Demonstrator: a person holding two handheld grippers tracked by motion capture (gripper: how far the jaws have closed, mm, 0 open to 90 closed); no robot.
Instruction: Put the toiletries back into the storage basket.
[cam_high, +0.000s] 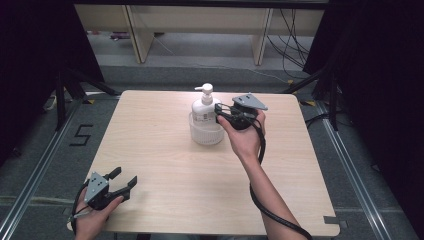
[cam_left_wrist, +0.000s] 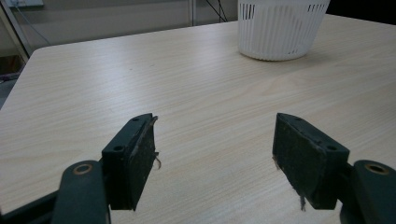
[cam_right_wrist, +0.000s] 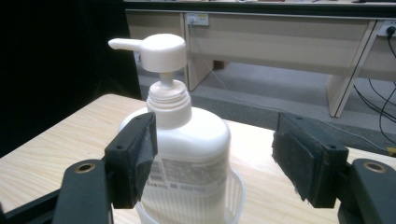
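White plastic pump bottle (cam_high: 204, 107) stands upright in a white slotted plastic basket (cam_high: 205, 132) just past the middle of the pale wood worktop (cam_high: 165, 165), so it can't tip. My right gripper (cam_high: 226, 112), at its 3 o'clock, is spread around its shoulder without clamping. My left gripper (cam_high: 122, 180) waits open at 7 o'clock, well apart. Nothing blocks the lift.

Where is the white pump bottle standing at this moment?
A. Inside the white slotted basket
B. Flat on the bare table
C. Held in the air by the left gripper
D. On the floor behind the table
A: the pump bottle stands upright with its base inside the white slotted basket, which sits on the table.
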